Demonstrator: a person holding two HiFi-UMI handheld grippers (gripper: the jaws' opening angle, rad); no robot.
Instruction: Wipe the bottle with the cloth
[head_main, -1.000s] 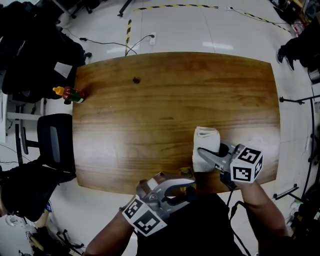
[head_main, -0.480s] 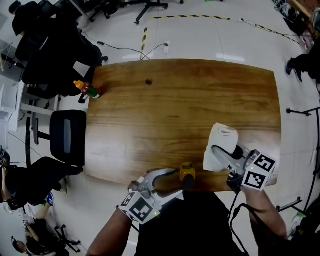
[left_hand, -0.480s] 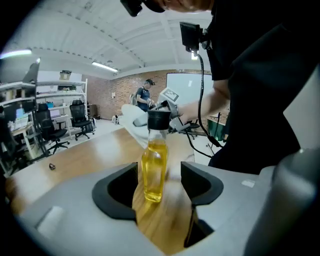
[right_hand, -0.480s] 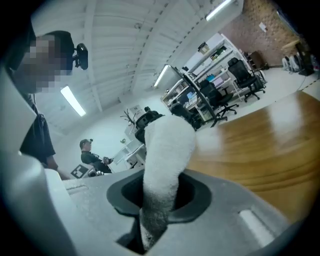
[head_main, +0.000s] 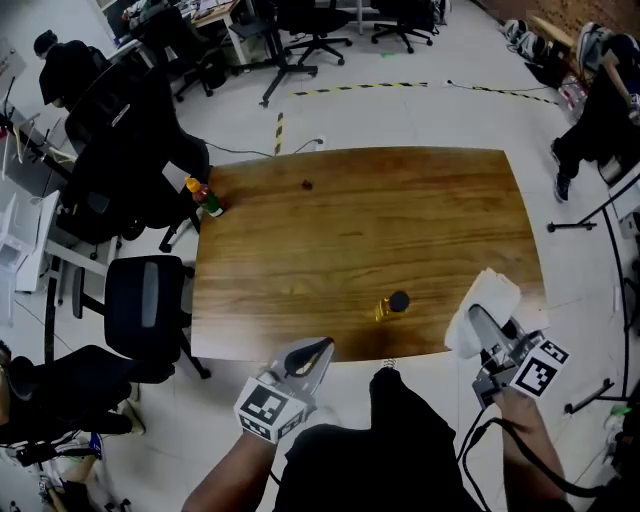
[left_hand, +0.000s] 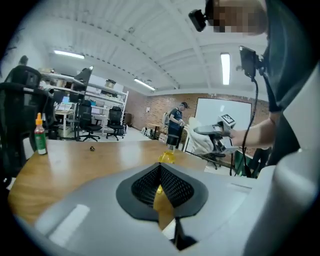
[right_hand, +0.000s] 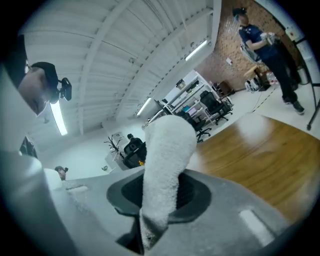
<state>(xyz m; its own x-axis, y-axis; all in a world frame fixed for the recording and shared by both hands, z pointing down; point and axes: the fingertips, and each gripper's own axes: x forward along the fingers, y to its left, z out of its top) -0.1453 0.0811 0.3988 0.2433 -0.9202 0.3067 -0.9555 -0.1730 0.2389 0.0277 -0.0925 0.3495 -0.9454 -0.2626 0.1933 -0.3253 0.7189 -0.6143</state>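
A small bottle (head_main: 392, 303) of yellow liquid with a black cap stands upright near the front edge of the wooden table (head_main: 350, 225). My left gripper (head_main: 322, 347) hangs just off that edge, to the bottle's left and apart from it. Its jaws have just been closing and are shut with nothing between them. In the left gripper view the bottle (left_hand: 169, 150) shows beyond the shut left gripper (left_hand: 161, 171). My right gripper (head_main: 480, 318) is lifted off the table's front right corner, shut on a white cloth (head_main: 482, 298). The cloth (right_hand: 165, 160) sticks up out of the right gripper (right_hand: 161, 192).
A green bottle with an orange cap (head_main: 203, 197) stands at the table's far left corner, and a small dark object (head_main: 306, 184) lies near the far edge. Office chairs (head_main: 145, 300) crowd the left side. A person (head_main: 600, 105) and a stand are at the right.
The left gripper, earlier around the bottle at the table's front edge, has let it go, drawn back and shut. The right gripper has lifted the cloth off the table and moved right.
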